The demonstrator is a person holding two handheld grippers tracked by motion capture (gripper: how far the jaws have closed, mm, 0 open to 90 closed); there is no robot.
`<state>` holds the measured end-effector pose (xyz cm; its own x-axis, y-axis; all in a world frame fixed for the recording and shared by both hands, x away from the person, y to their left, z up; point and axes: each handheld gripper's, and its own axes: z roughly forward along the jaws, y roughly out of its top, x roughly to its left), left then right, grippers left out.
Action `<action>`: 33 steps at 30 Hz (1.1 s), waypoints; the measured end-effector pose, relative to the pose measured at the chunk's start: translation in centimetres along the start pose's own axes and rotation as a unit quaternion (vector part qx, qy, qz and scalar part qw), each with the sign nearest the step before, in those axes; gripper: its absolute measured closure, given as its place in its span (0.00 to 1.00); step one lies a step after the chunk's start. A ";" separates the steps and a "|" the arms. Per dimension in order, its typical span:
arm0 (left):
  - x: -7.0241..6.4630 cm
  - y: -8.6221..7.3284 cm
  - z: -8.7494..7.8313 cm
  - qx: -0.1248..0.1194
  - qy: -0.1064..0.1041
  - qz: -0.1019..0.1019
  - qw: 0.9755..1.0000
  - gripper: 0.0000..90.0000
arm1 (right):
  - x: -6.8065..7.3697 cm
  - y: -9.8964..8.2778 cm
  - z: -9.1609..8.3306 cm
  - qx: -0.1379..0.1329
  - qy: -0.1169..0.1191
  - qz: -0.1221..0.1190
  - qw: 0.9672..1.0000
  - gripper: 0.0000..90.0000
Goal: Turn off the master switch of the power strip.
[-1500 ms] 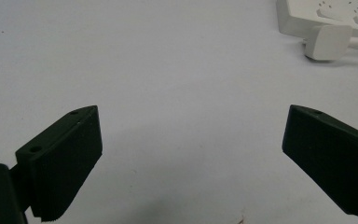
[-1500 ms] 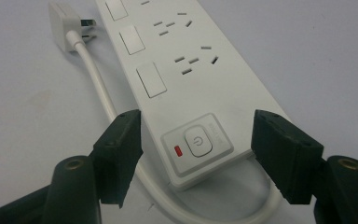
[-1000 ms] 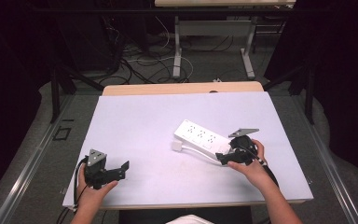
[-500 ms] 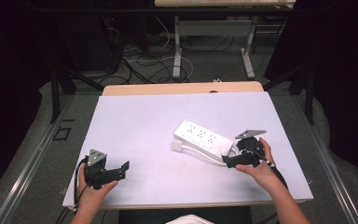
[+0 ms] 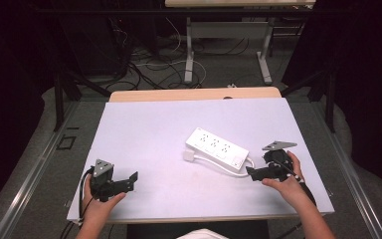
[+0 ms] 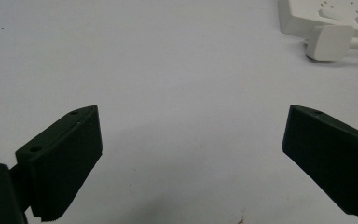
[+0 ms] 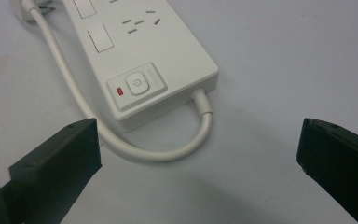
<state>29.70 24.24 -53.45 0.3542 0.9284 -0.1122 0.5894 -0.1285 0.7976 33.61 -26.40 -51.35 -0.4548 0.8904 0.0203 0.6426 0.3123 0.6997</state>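
**Power strip lay just left and far of my right tool, long axis running away to the far left**

The desk carried the white power strip right of its middle, lying on a slant from near-right to far-left. Its switch end sat near my right tool, with the cord looping out from that end and bending back along the strip's near side toward the plug at the far-left end. My right tool stood wide, jaws having just been opening, nothing between them. My left tool rested well apart at the near-left, also wide and empty. I judged the right the nearer by far.
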 end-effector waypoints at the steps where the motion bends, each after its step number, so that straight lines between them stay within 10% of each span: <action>1: 0.0 0.0 0.0 0.000 0.001 0.000 1.000 0.05 | -0.2 -0.2 -0.1 -0.001 -0.002 0.000 1.000 0.00; 33: 0.3 0.0 -0.1 0.003 0.002 -0.006 1.000 0.05 | -3.3 -4.7 -1.3 -0.045 -0.033 0.052 0.997 0.00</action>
<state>29.75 24.51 -53.40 0.3434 0.9315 -0.1198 0.5988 -0.1189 0.7920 31.29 -31.29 -53.76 -0.3452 0.9372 0.0500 0.6247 0.1896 0.7575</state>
